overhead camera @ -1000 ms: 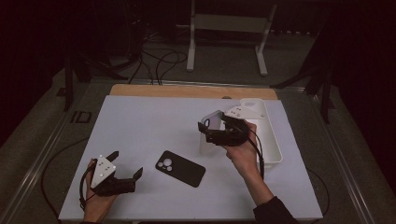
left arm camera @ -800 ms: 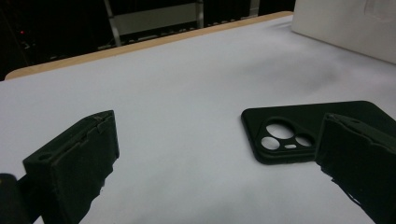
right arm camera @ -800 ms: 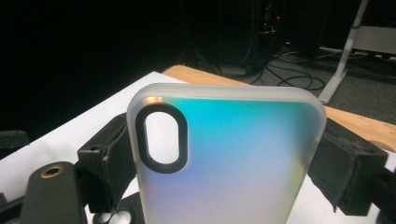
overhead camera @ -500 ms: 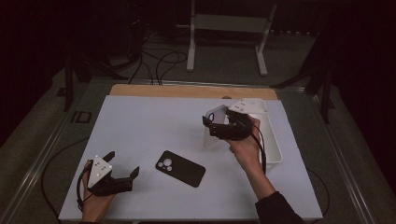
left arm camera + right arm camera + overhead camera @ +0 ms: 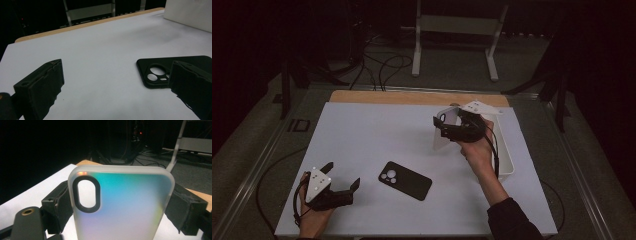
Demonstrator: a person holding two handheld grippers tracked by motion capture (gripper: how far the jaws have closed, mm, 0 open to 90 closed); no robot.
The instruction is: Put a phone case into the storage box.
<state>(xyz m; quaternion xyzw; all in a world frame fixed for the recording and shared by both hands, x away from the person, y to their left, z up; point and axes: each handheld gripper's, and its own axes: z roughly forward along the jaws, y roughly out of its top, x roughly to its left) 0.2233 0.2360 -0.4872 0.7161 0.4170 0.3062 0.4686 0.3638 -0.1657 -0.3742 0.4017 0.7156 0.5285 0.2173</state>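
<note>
My right gripper (image 5: 443, 126) is raised above the table's right half, shut on a frosted translucent phone case (image 5: 446, 129). In the right gripper view that case (image 5: 122, 205) stands upright between the black jaws, its oval camera cut-out at upper left and an iridescent sheen across it. A black phone case (image 5: 405, 180) lies flat near the table's middle front, camera holes towards the left. My left gripper (image 5: 343, 181) rests low at the front left, open, with nothing between its jaws. In the left gripper view the black case (image 5: 172, 71) lies just beyond the right jaw.
A white tray (image 5: 504, 150) stands on the right side of the white table top (image 5: 377, 130), behind my right hand. The table's wooden far edge (image 5: 412, 97) borders a dark floor with cables and a white stand (image 5: 457, 30).
My right gripper has carried the frosted case slightly right and farther from me, over the tray's near-left corner. The left gripper has shifted a little towards the front edge.
</note>
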